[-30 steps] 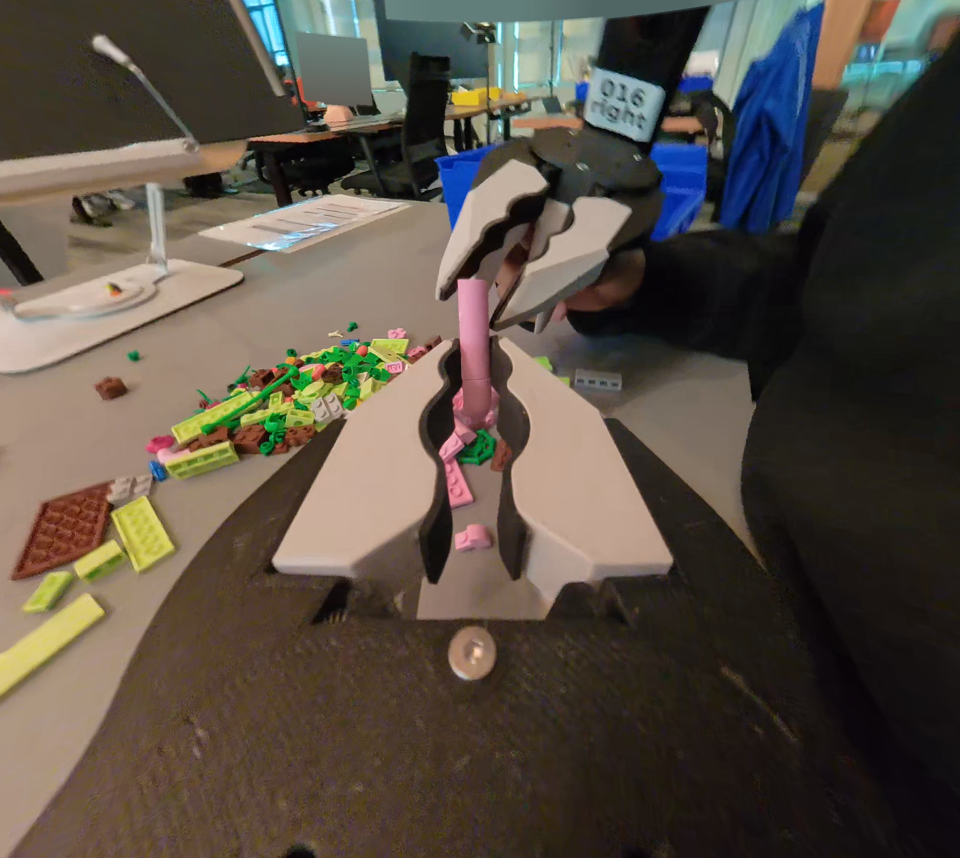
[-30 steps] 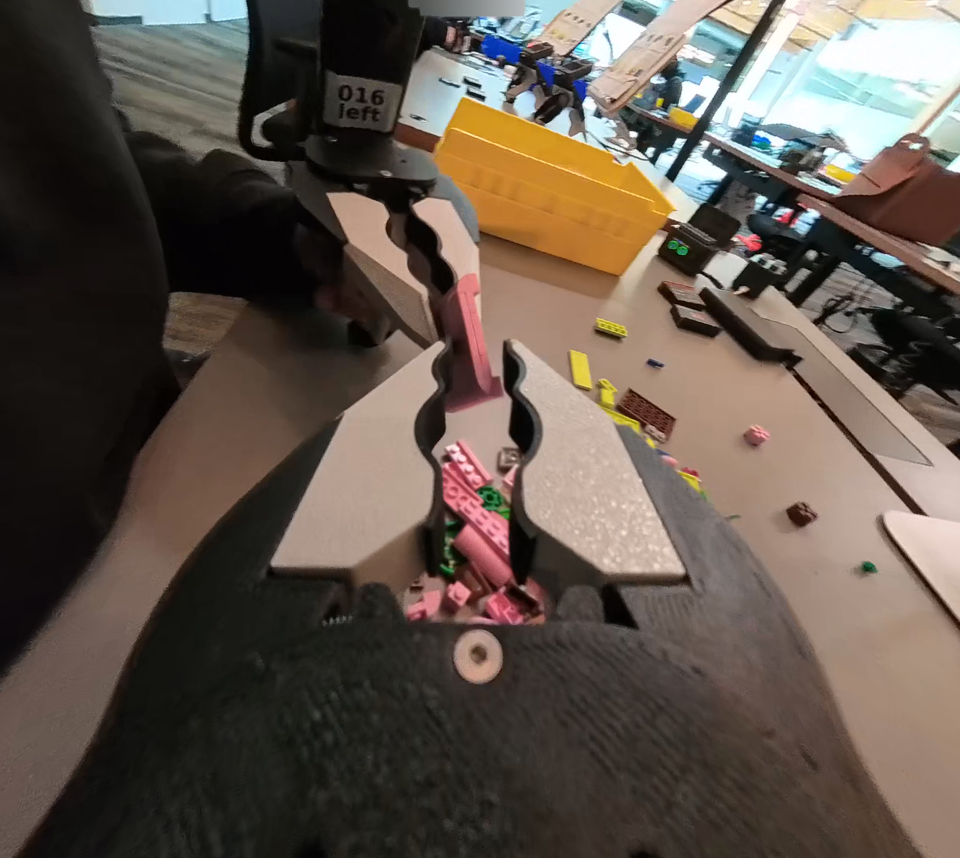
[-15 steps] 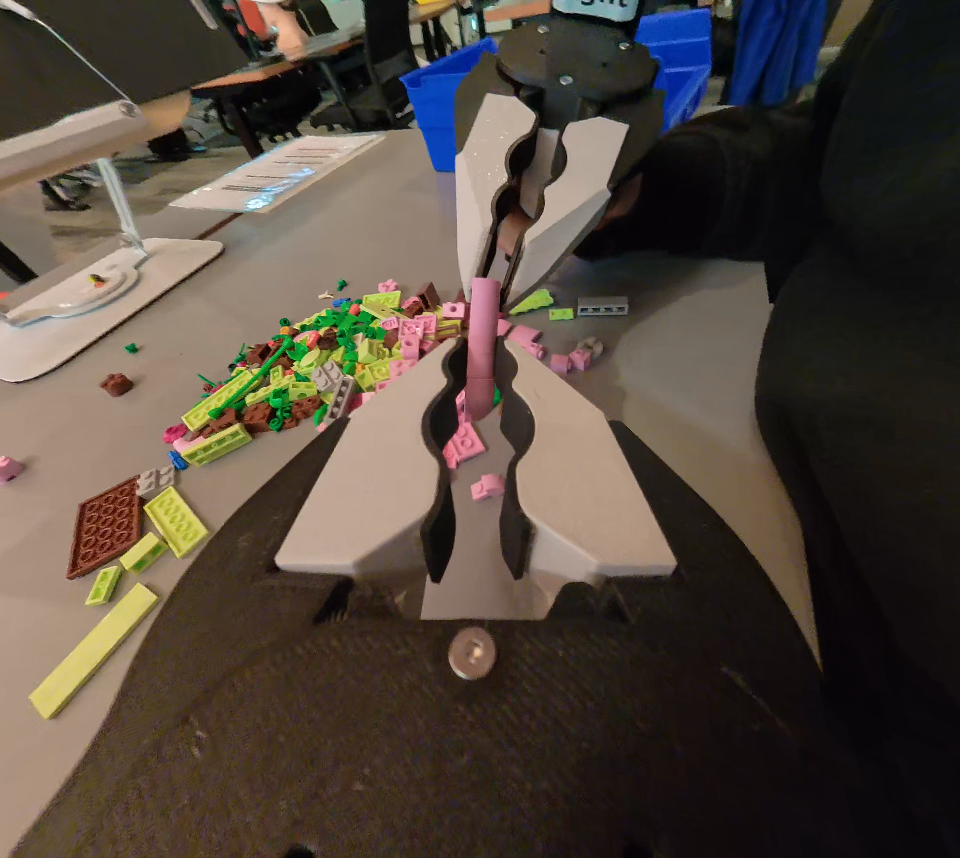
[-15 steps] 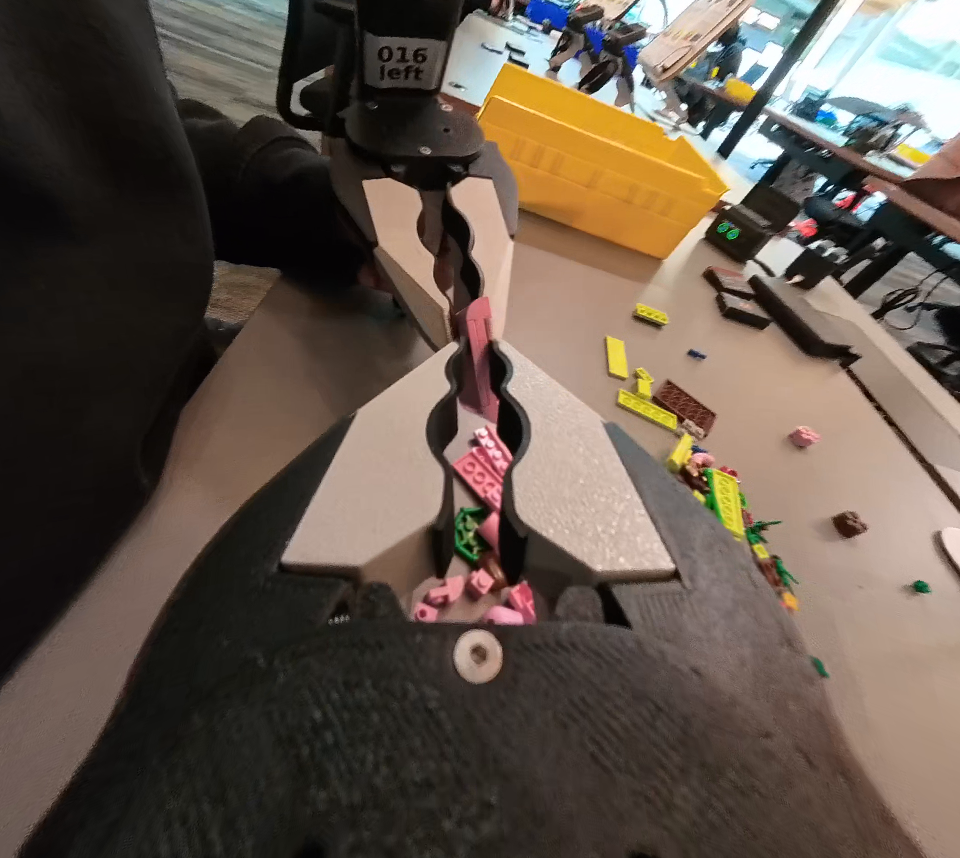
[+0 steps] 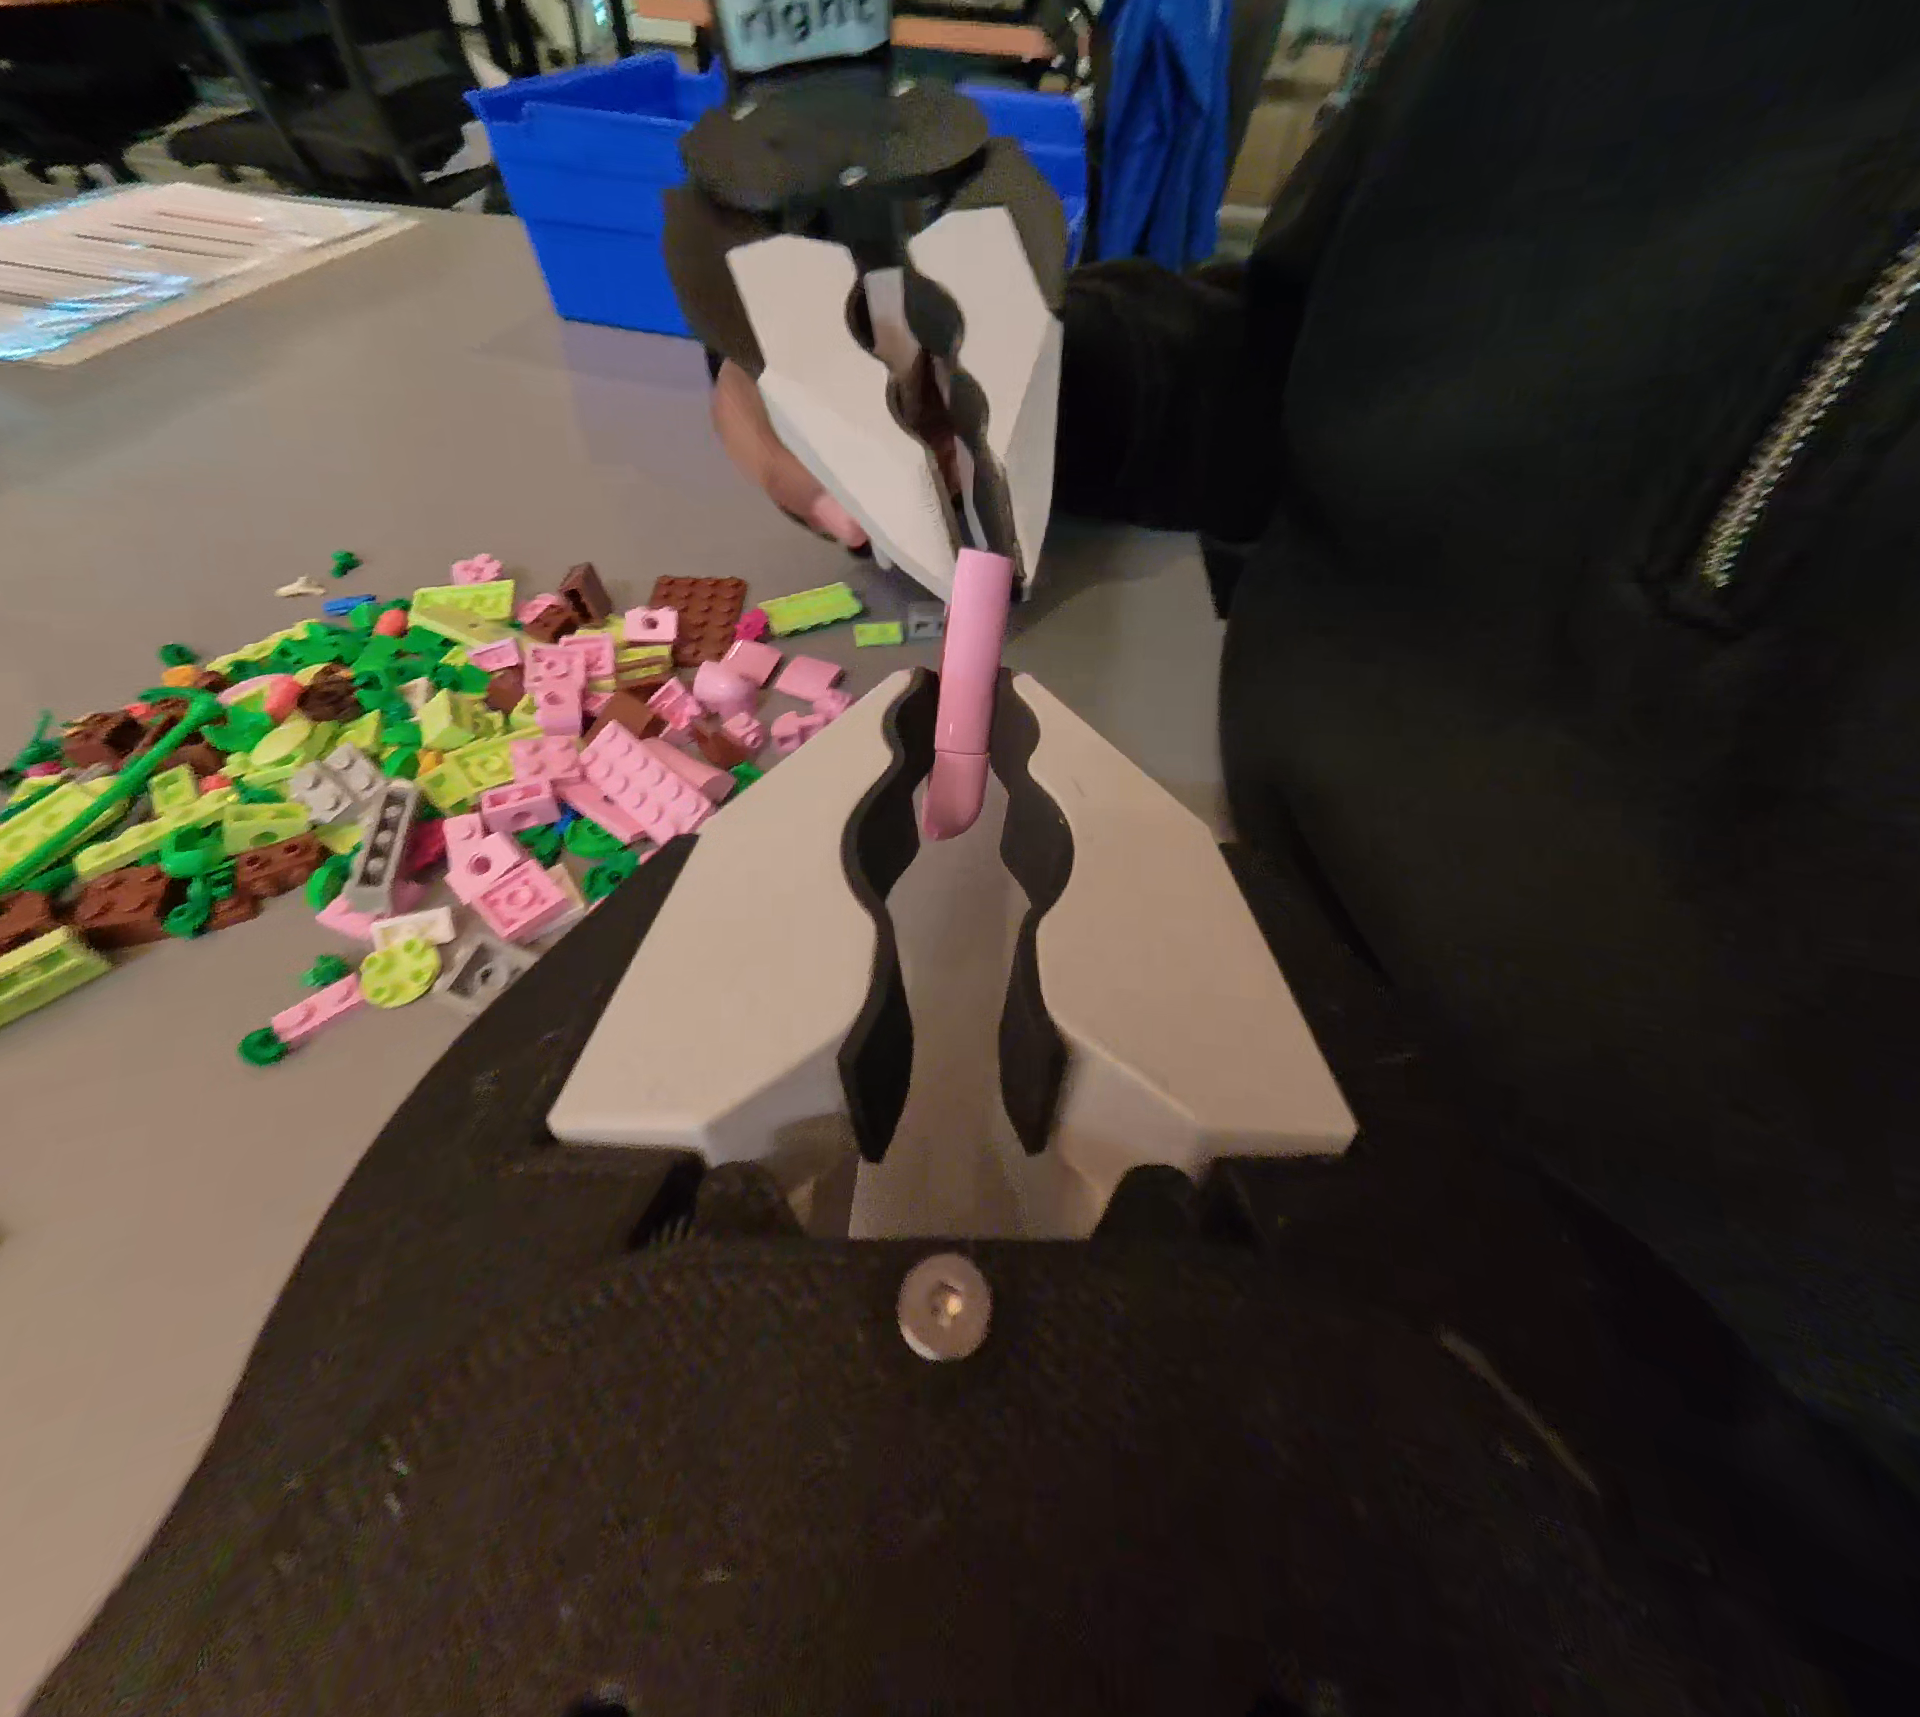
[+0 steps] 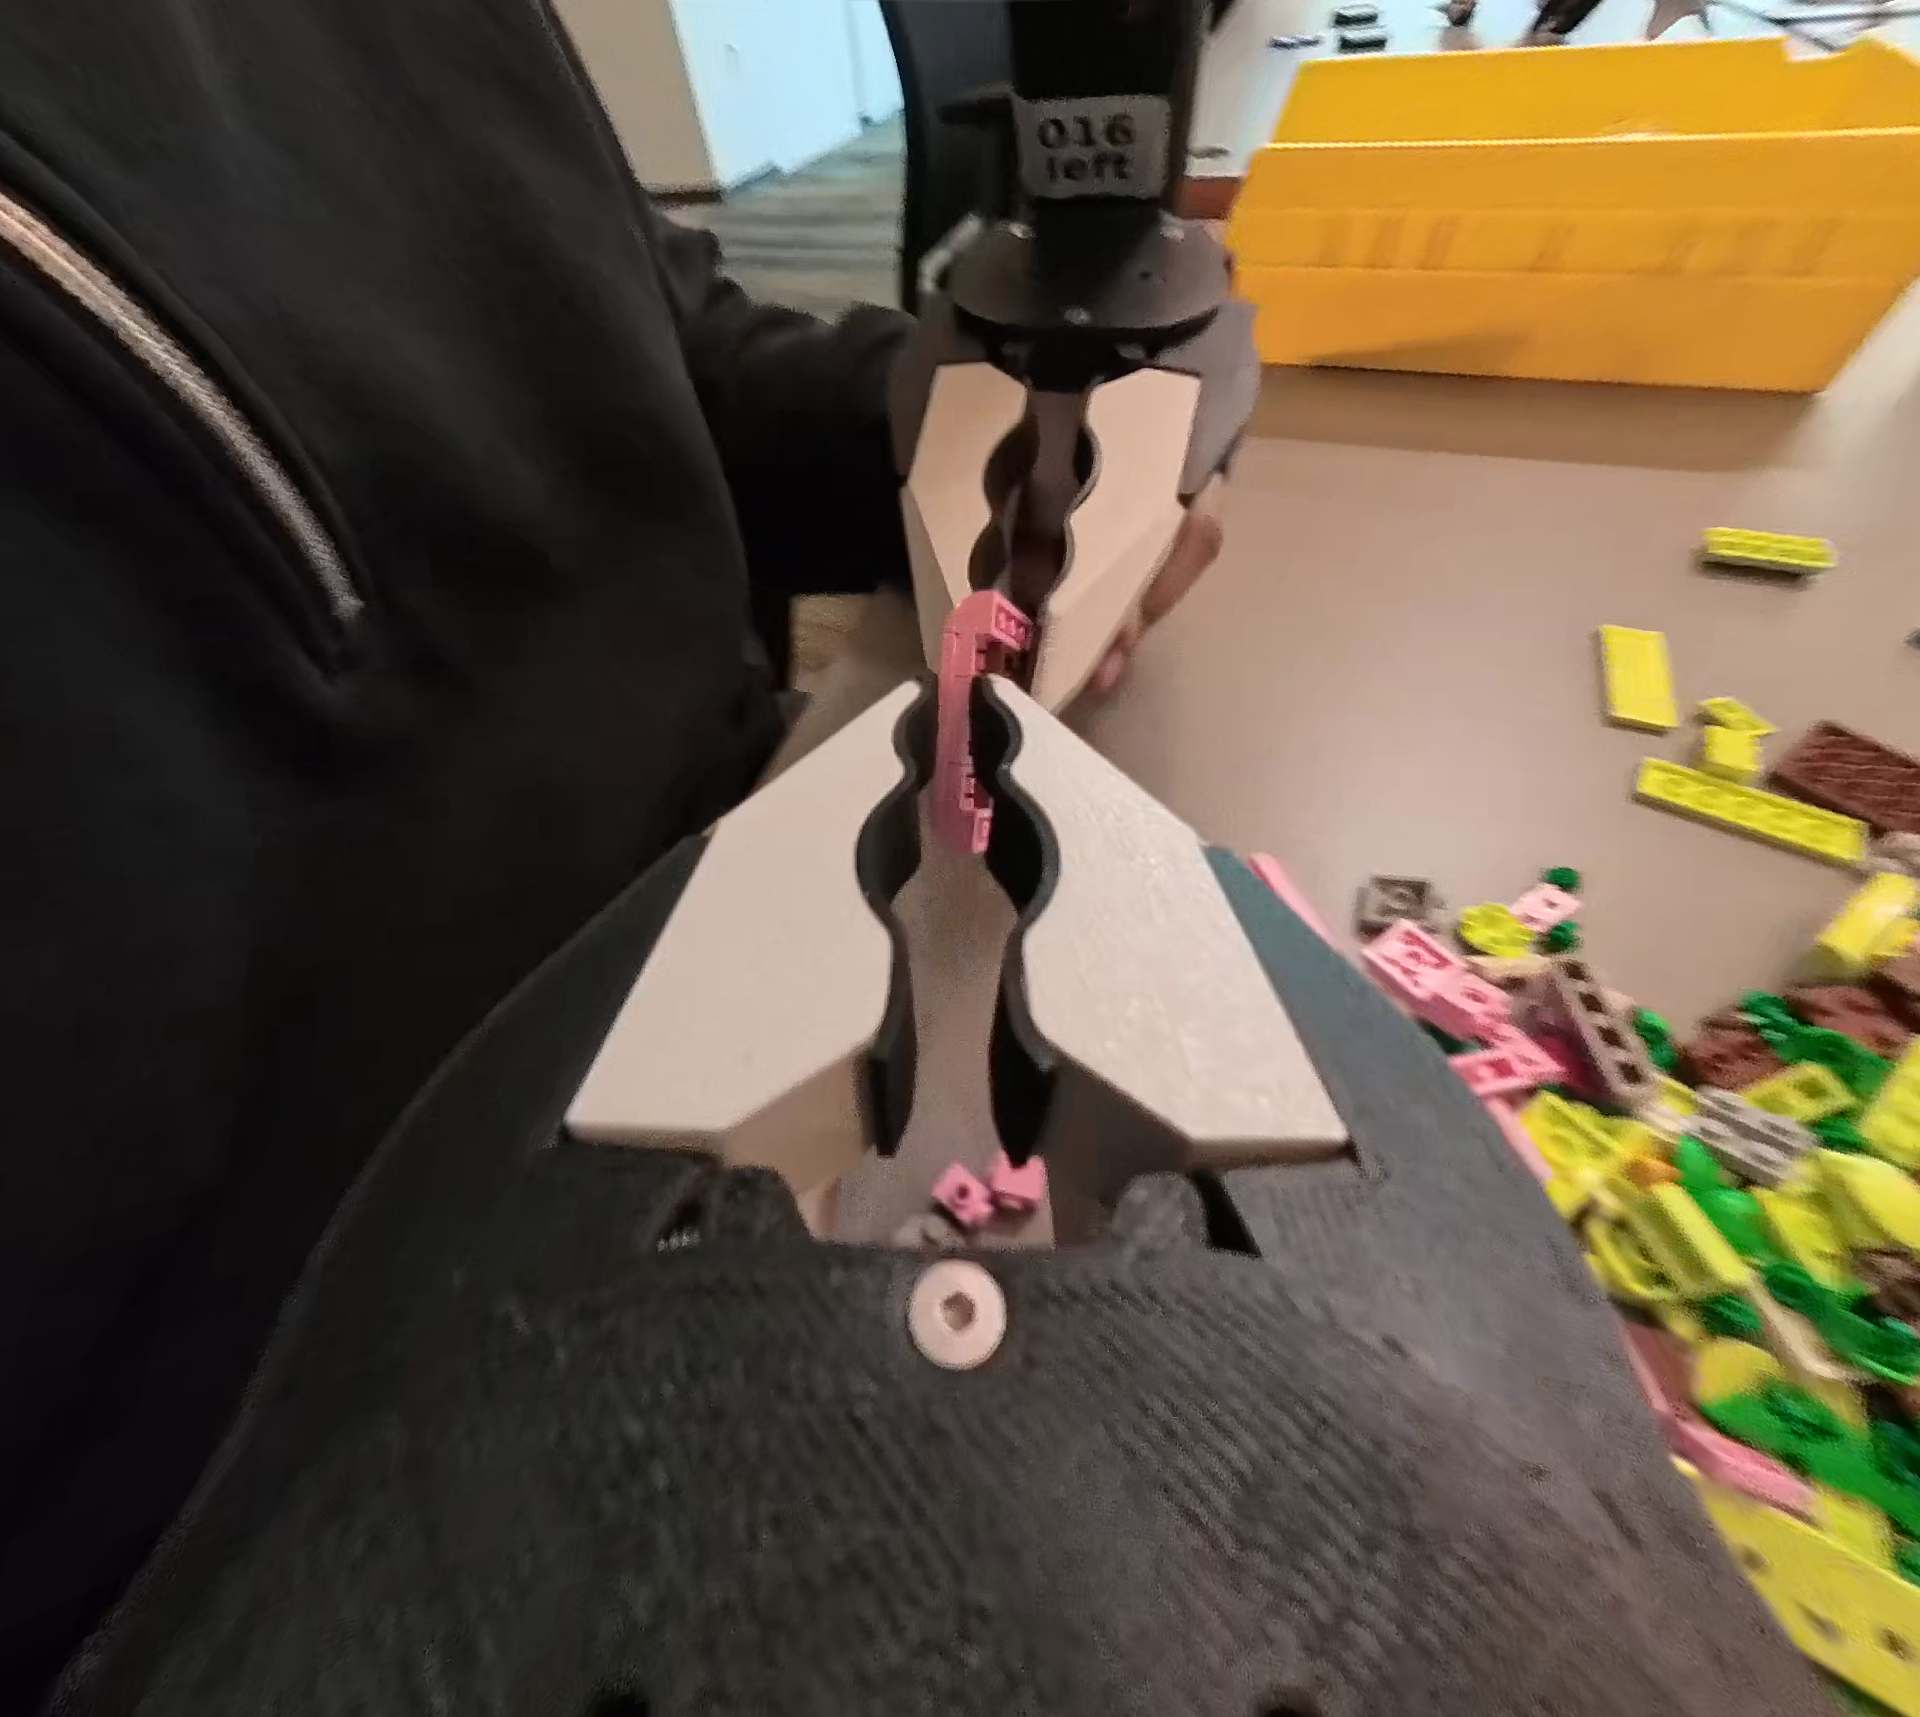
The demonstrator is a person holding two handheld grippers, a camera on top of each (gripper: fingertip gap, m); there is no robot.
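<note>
Both pairs of jaws are clamped on one pink curved piece [image 5: 961,711], tip to tip above the grey table [image 5: 364,441]. In the left wrist view the left gripper [image 5: 961,691] pinches its lower end, and the right gripper [image 5: 982,561], at 12 o'clock just beyond, pinches its upper end. From this side the piece is smooth and glossy, a slim bar rounded at each end. In the right wrist view the right gripper [image 6: 961,701] shows the piece's other face, ribbed and hollowed. The left gripper [image 6: 1013,639] holds its far end. A heap of loose bricks [image 5: 436,763], pink, lime, green and brown, lies on the table at 9 o'clock in the left view. Farther off, at 11 o'clock, stands a blue bin [image 5: 592,181]; its contents are hidden. In the right view a yellow bin [image 6: 1558,233] stands at 1 o'clock, contents likewise unseen.
</note>
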